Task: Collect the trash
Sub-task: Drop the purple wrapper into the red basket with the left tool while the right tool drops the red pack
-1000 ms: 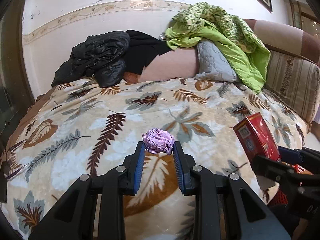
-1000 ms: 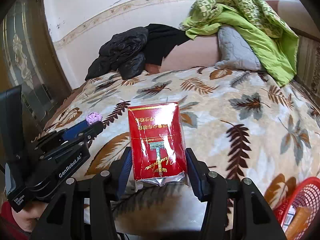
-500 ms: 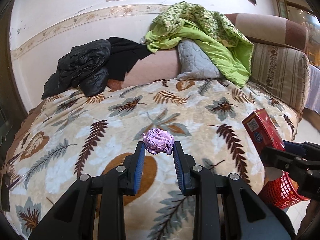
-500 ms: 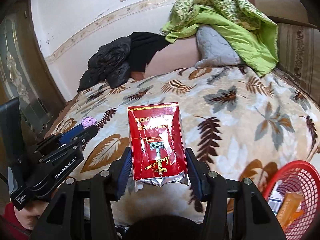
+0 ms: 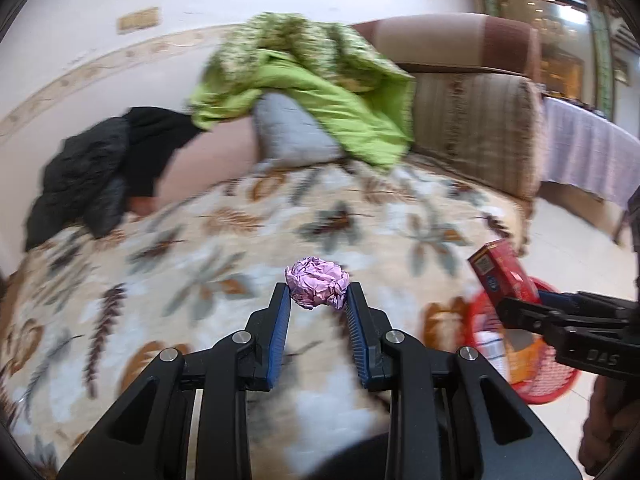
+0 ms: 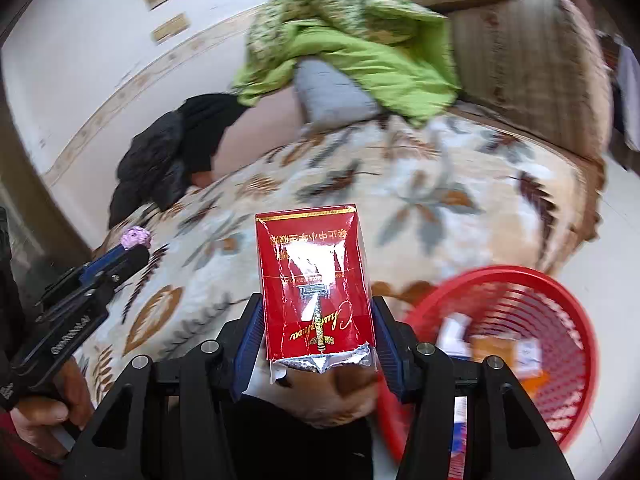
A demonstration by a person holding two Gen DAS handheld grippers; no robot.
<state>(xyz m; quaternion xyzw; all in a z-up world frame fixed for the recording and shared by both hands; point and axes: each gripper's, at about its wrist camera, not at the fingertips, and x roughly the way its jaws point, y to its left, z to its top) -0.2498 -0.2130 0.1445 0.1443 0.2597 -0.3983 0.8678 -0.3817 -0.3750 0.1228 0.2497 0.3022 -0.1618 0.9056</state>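
Observation:
My left gripper (image 5: 317, 300) is shut on a crumpled pink paper ball (image 5: 317, 286), held in the air over the leaf-patterned blanket (image 5: 224, 240). The ball also shows in the right wrist view (image 6: 137, 237) at the tip of the left gripper. My right gripper (image 6: 318, 320) is shut on a red cigarette pack (image 6: 316, 280), which also shows in the left wrist view (image 5: 500, 276). A red mesh basket (image 6: 560, 300) with some packaging inside stands on the floor at lower right, next to the bed; in the left wrist view (image 5: 548, 384) it sits below the right gripper.
A green blanket (image 5: 312, 92) and grey pillow (image 5: 292, 132) lie against the striped sofa back (image 5: 472, 120). Black clothing (image 5: 104, 168) is piled at the far left. A table with a pale cloth (image 5: 580, 156) stands at the far right.
Both grippers have swung to the right with their loads still held. The red basket has come much further into both views and now lies close under the right gripper.

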